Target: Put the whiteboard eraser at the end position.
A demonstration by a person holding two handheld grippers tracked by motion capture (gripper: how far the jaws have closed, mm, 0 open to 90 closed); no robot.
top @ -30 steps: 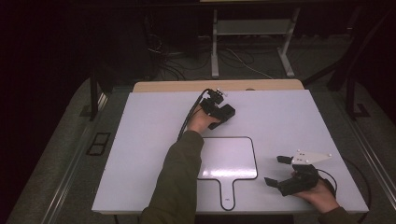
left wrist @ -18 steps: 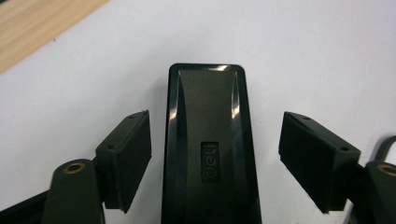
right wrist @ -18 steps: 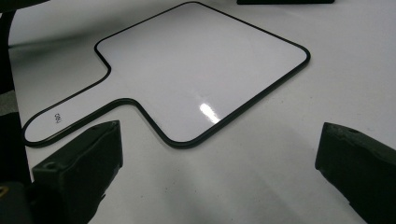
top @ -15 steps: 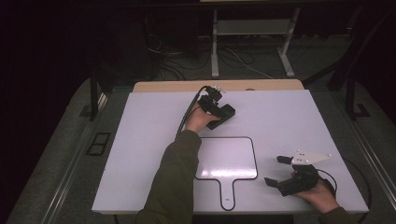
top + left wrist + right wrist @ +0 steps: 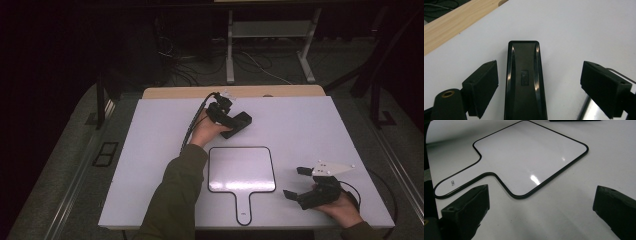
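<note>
Eraser [image 5: 525, 80] being released upper centre of bench [image 5: 310, 130]; left gripper [image 5: 539, 82] jaws just opening, pads clear. Right gripper [image 5: 544, 212] jaws wide, empty. Next: withdrawal being called for.

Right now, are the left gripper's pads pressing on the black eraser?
No, the left gripper stands open; the black eraser lies between its pads with white table visible either side.

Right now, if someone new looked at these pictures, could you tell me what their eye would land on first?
Probably the glossy black block lying on the white table between the open jaws of the left gripper, which have just been opening and do not touch it. Next, the black-edged whiteboard paddle lying flat at the table's middle, handle toward the person. At the near right, the right gripper waits with its jaws open.
</note>
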